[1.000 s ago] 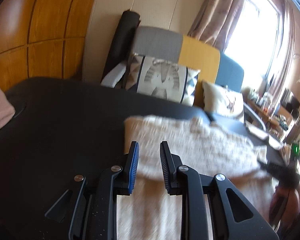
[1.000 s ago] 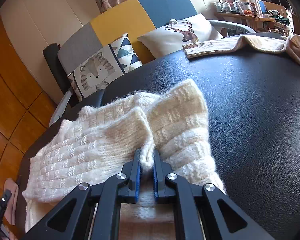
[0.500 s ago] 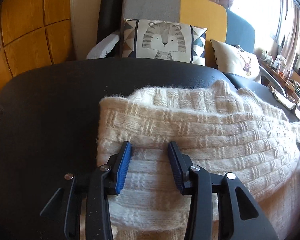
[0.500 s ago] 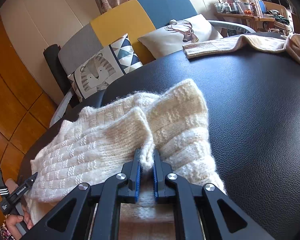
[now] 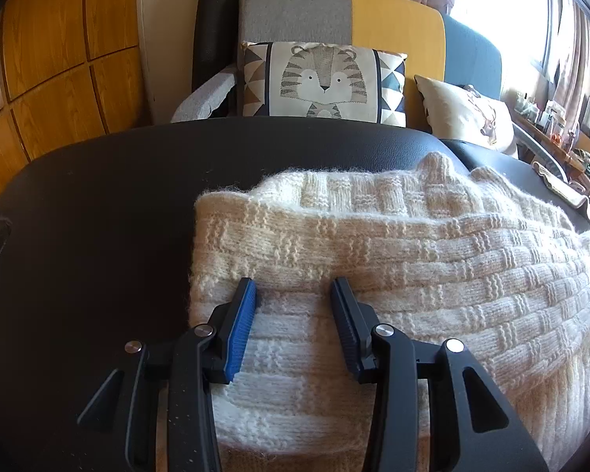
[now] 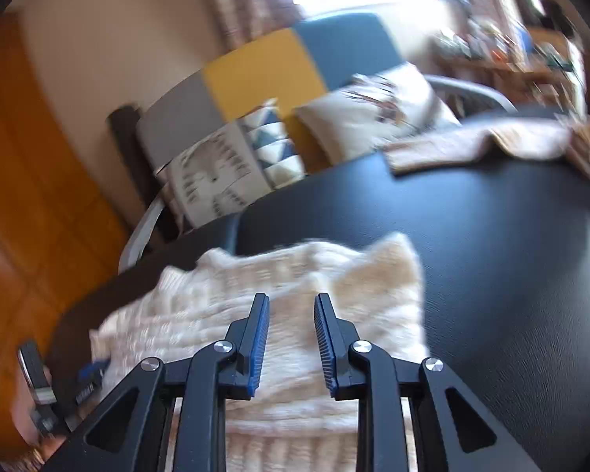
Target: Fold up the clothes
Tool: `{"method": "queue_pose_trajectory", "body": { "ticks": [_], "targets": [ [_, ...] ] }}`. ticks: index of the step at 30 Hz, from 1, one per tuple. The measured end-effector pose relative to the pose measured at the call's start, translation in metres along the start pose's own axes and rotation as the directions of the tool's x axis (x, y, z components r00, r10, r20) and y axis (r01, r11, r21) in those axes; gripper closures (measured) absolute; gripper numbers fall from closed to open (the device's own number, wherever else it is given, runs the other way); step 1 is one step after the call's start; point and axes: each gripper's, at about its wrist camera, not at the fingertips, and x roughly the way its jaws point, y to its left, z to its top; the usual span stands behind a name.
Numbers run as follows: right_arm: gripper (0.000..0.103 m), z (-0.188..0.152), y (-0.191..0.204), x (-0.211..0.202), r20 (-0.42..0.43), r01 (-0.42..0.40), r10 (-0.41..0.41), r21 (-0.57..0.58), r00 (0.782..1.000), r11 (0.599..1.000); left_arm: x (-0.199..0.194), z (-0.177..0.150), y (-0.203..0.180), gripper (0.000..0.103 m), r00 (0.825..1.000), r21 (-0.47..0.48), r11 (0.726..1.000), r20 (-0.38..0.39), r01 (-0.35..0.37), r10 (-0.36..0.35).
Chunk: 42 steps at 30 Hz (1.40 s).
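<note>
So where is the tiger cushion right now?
The tiger cushion leans on the sofa's grey-and-yellow back, top centre in the left wrist view, beyond the black table and left of the deer cushion.

Both cameras ride low behind their grippers, angled down, close over the cream sweater (image 5: 393,259) on the black table (image 5: 98,216). Both face the sofa (image 6: 263,74) at 12 o'clock; the right view, blurred, sees it toward 11 o'clock.

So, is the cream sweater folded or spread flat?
Folded: the cream sweater has one knit layer doubled over another on the black table.
</note>
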Motion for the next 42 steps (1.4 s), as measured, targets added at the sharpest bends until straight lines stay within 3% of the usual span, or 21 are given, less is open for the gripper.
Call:
{"method": "queue_pose_trajectory", "body": {
  "ticks": [2,4,6,16,23,42],
  "targets": [
    [0.079,-0.005,0.025,0.022,-0.079,-0.034,0.026,-0.103,0.997,0.994,0.000,0.001,0.001,0.060,1.000,-0.004,1.000,0.001,0.005,-0.005],
    [0.079,-0.016,0.038,0.045,-0.144,0.024,-0.051,-0.184,0.988,0.983,0.000,0.000,0.001,0.060,1.000,-0.006,1.000,0.002,0.007,-0.007],
    [0.081,-0.026,0.037,0.054,-0.121,0.076,-0.105,-0.228,0.987,0.971,0.000,0.000,0.001,0.060,1.000,-0.006,1.000,0.005,0.006,-0.006],
    [0.081,-0.037,0.035,0.053,-0.056,0.094,-0.110,-0.234,0.992,0.968,0.001,-0.001,0.001,0.060,1.000,-0.011,1.000,0.013,0.009,-0.009],
    [0.081,-0.035,0.022,0.053,-0.058,0.037,-0.048,-0.178,0.997,0.983,0.001,-0.001,0.000,0.060,1.000,-0.006,1.000,0.017,0.003,-0.003],
    [0.081,-0.035,0.025,0.053,-0.054,0.043,-0.054,-0.185,0.997,0.982,0.001,0.001,0.002,0.060,1.000,-0.014,1.000,0.010,0.012,-0.012]
  ]
}}
